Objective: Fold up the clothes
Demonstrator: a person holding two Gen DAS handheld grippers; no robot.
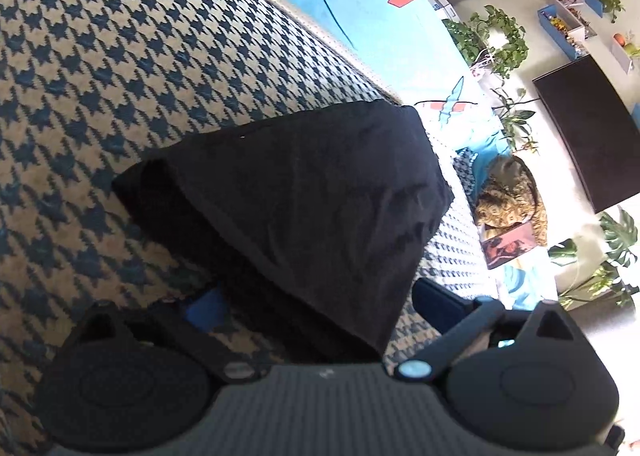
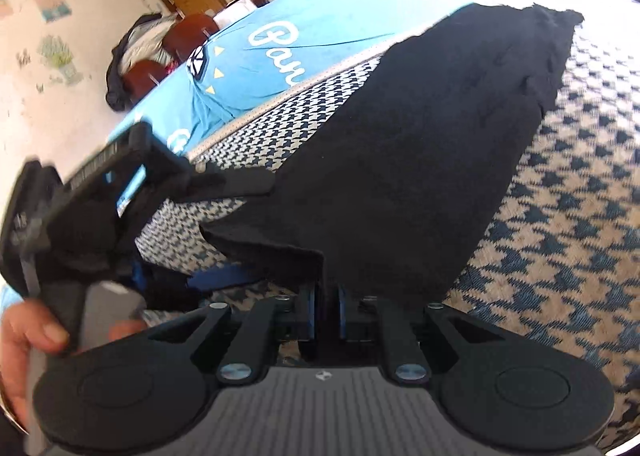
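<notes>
Houndstooth cover (image 1: 120, 56) fills both views, blue printed sheet (image 2: 280, 36) at its far edge. Black garment (image 2: 420, 160) lies on the houndstooth, long axis running near to far; its near hem hides our fingertips. Right gripper (image 2: 326, 312) is clamped narrow on that hem. Left gripper (image 1: 312, 320) stands wide; we can't see contact under the cloth.

Houndstooth-covered surface (image 2: 560, 192) carrying a black garment (image 2: 420, 160), with a blue printed cloth (image 2: 280, 52) spread along its far edge.
</notes>
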